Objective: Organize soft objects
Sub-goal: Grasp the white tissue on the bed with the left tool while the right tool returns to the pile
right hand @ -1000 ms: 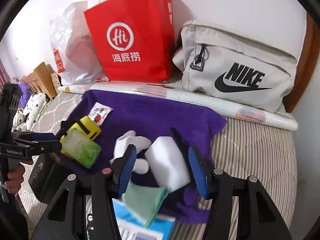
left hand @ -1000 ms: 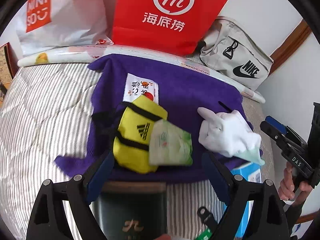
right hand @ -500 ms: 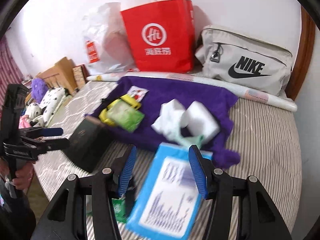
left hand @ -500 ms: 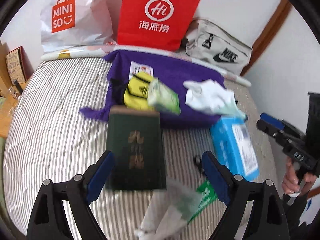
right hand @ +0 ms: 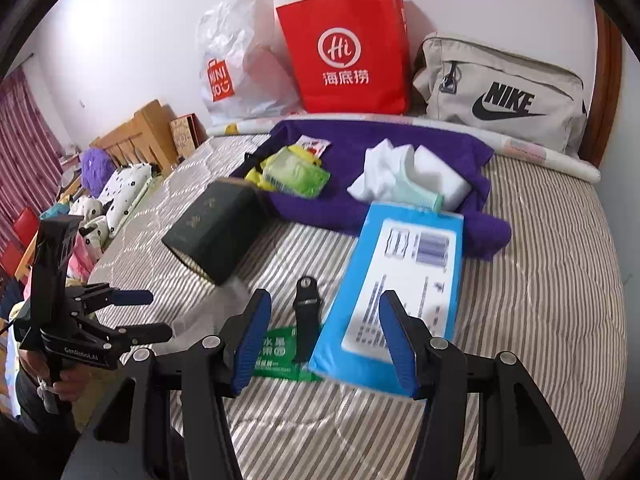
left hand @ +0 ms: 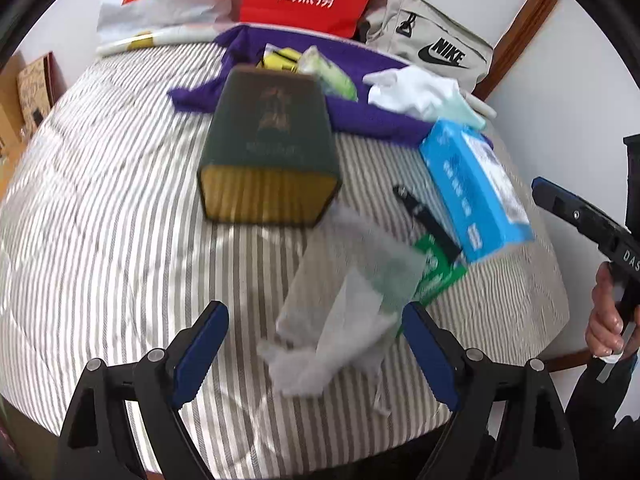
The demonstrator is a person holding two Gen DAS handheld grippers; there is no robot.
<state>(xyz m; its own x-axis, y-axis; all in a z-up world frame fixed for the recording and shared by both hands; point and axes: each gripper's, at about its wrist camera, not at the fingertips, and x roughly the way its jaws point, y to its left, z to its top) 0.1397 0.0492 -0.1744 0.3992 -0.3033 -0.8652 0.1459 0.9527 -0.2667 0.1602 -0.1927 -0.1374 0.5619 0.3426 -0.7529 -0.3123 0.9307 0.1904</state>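
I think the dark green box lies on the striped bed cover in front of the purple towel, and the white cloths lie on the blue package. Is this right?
Not quite. The dark green box does lie on the striped bed cover in front of the purple towel, but the white cloths lie on the purple towel, behind the blue package. The right wrist view shows this.

Towel (right hand: 400, 136) is lying on the bed (right hand: 540, 280) before the paper bag (right hand: 348, 52) and the pouch (right hand: 500, 92). Box (right hand: 216, 228) is sitting at the towel's near left edge, flat pack (right hand: 404, 292) at its near right, strap (right hand: 306, 320) lying between them, overlapping a sachet (right hand: 280, 354).
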